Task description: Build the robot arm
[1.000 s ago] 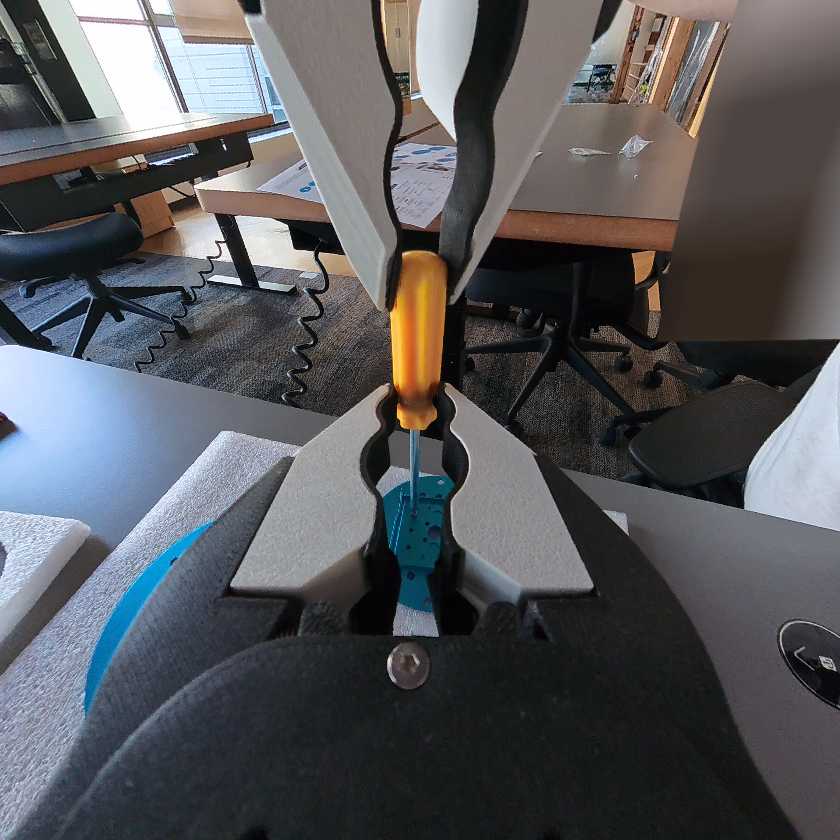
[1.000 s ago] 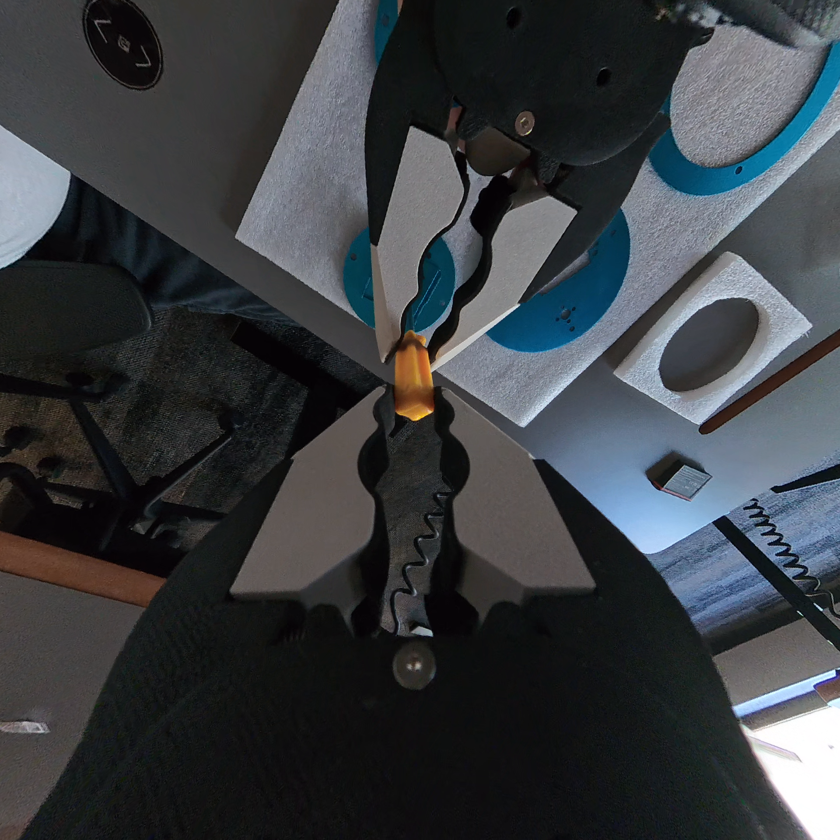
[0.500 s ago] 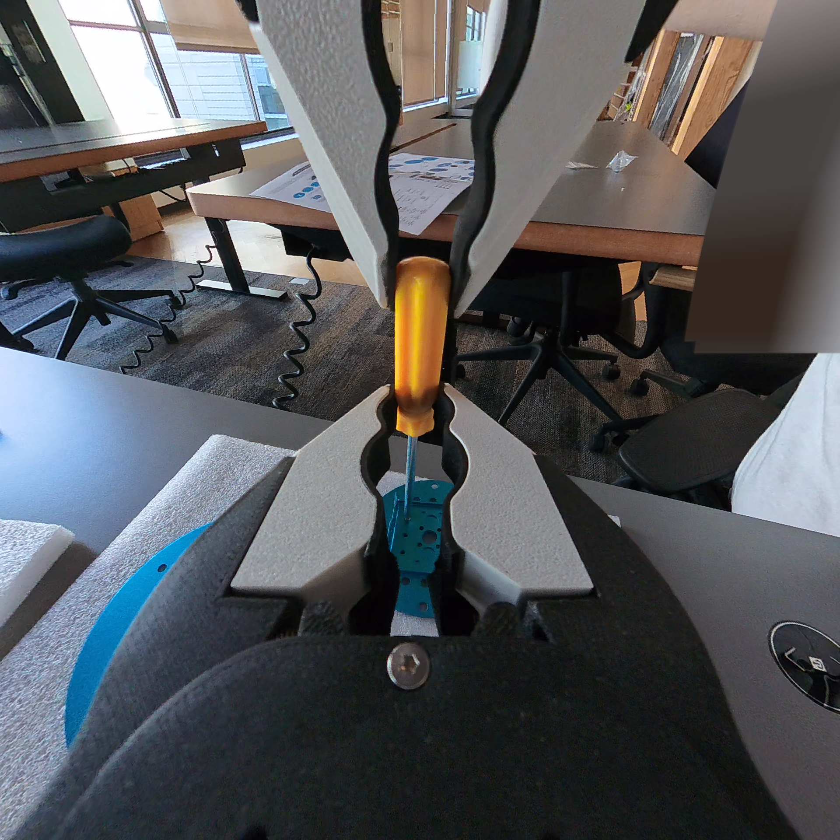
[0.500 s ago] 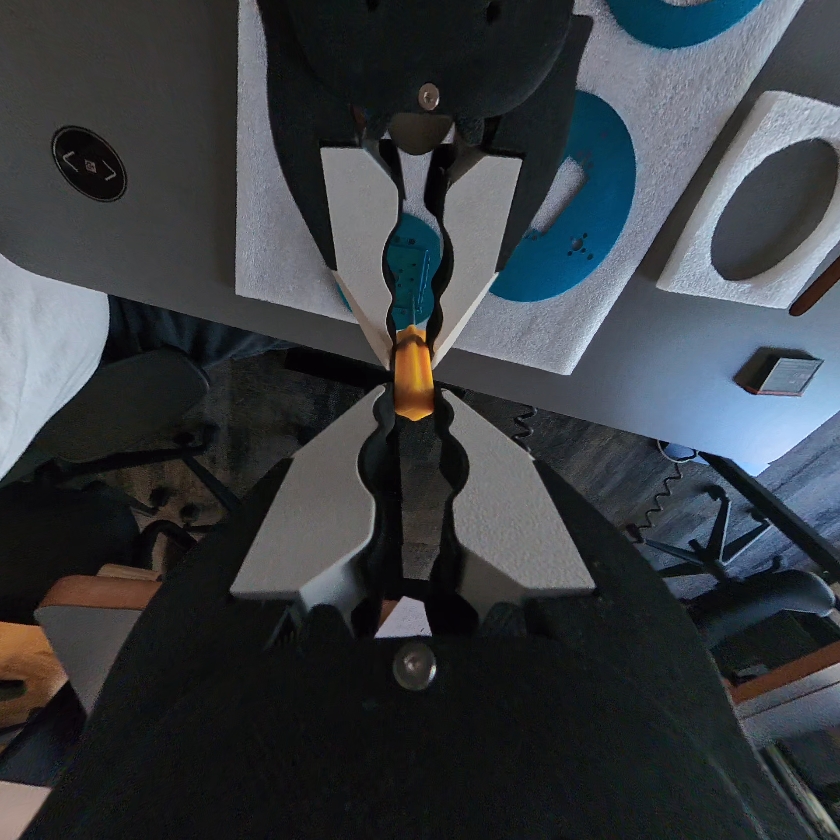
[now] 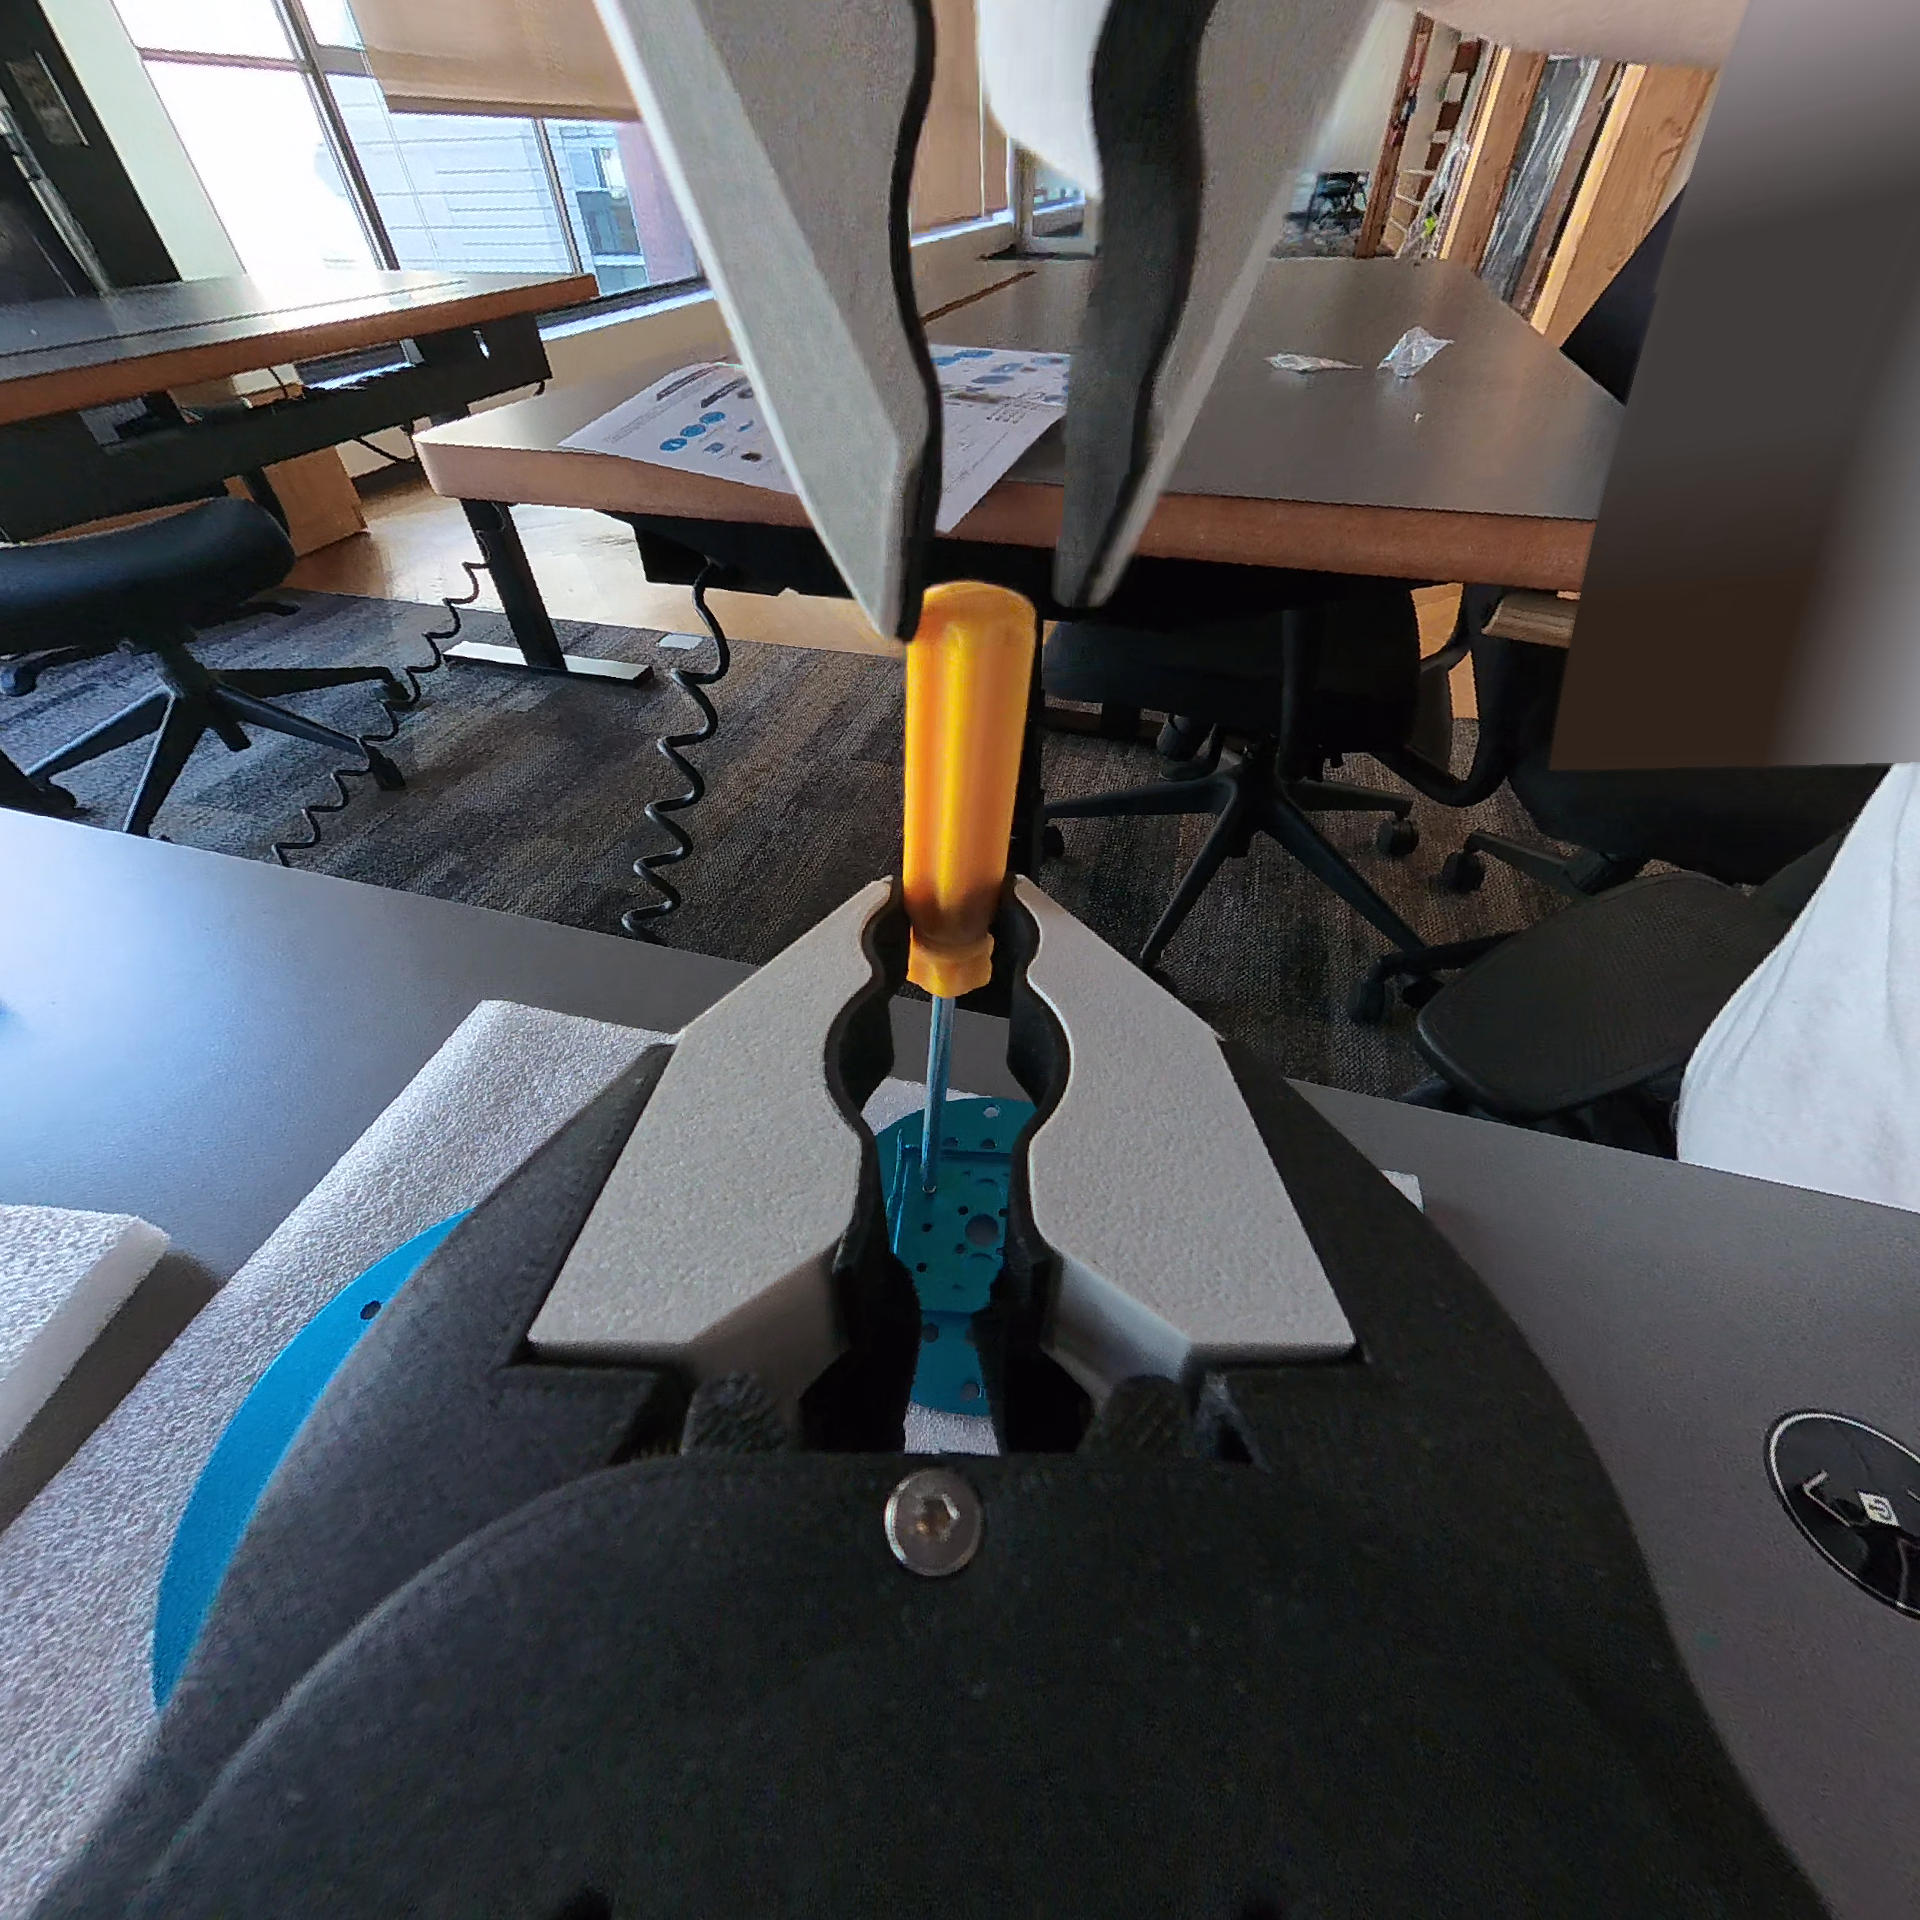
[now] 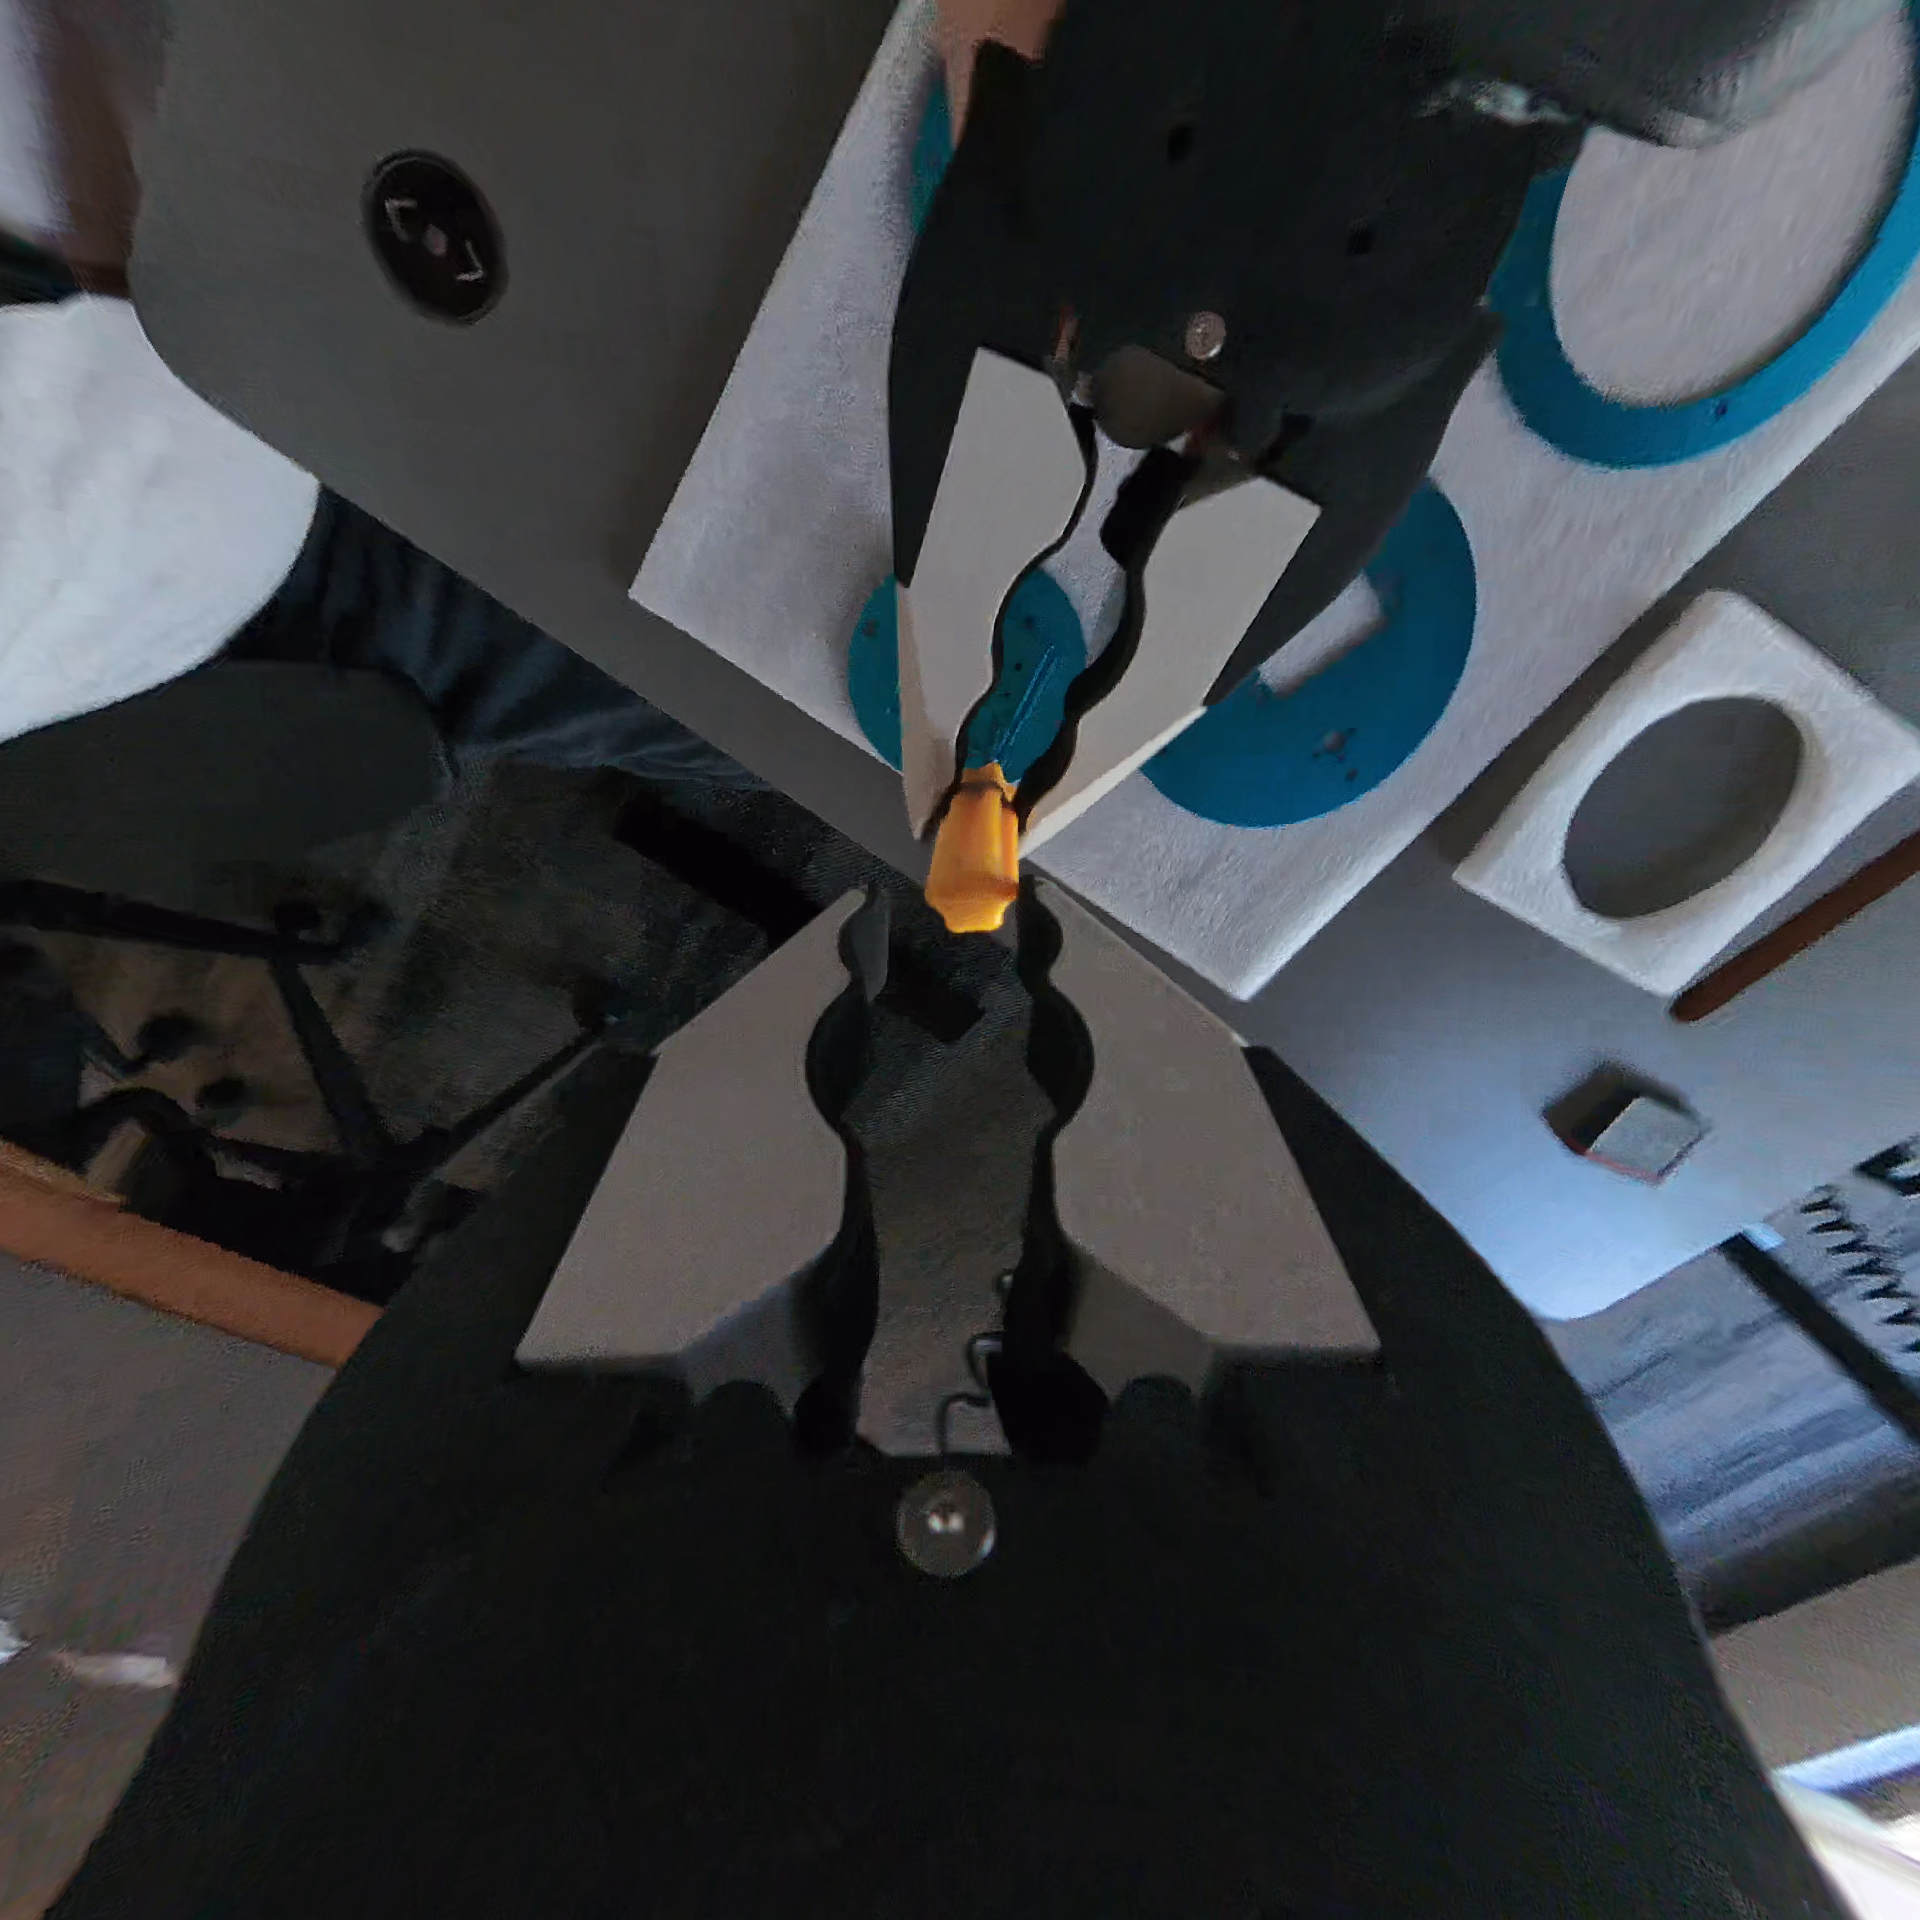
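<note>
My left gripper (image 5: 954, 904) clamps the lower handle of an upright orange screwdriver (image 5: 966, 769), its tip on a blue perforated disc (image 5: 961, 1205) near the foam sheet's (image 5: 499, 1081) far edge. My right gripper (image 6: 951, 909), jaws parted, straddles the handle's top.

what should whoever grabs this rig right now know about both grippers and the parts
Left gripper: shut on the lower handle of the orange screwdriver, which stands upright.
Right gripper: open, its tips either side of the handle's top end.
The screwdriver's tip is down on the small blue perforated disc, which lies on the white foam sheet.
A larger blue disc and a blue ring lie on the same sheet.
</note>
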A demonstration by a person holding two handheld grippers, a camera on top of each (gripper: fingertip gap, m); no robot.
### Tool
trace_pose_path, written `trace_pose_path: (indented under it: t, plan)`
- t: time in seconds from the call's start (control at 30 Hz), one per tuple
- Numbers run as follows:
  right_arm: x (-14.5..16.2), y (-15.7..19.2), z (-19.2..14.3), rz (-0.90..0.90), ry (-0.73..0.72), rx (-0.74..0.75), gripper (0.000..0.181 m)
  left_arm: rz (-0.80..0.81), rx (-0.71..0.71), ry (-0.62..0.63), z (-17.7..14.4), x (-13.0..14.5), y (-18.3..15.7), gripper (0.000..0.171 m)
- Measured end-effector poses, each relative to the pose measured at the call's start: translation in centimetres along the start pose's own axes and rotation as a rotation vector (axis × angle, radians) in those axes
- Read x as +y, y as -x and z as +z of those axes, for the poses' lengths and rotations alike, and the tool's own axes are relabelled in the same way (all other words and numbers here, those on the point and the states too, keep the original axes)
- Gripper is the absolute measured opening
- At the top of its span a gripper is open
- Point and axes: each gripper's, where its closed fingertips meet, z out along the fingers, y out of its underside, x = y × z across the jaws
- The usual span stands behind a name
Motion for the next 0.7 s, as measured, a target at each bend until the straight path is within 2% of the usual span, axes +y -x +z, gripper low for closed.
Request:
trace_pose_path:
  t: [0.17, 0.33, 0.57, 0.7]
  plan:
    - [-0.3, -0.6, -0.6, -0.199, -0.080, 0.072, 0.019, -0.001, 0.000, -0.002, 0.0, 0.0, 0.0, 0.015]
    - [-0.1, -0.3, -0.4, -0.355, -0.071, 0.108, 0.026, 0.000, 0.003, -0.003, 0.0, 0.0, 0.0, 0.015]
    - [0.1, -0.5, 0.4, -0.324, -0.024, 0.101, 0.016, -0.004, 0.003, -0.005, 0.0, 0.0, 0.0, 0.015]
    - [0.2, -0.4, 0.5, -0.178, 0.003, 0.057, 0.017, -0.010, 0.012, -0.005, 0.1, 0.0, -0.1, 0.015]
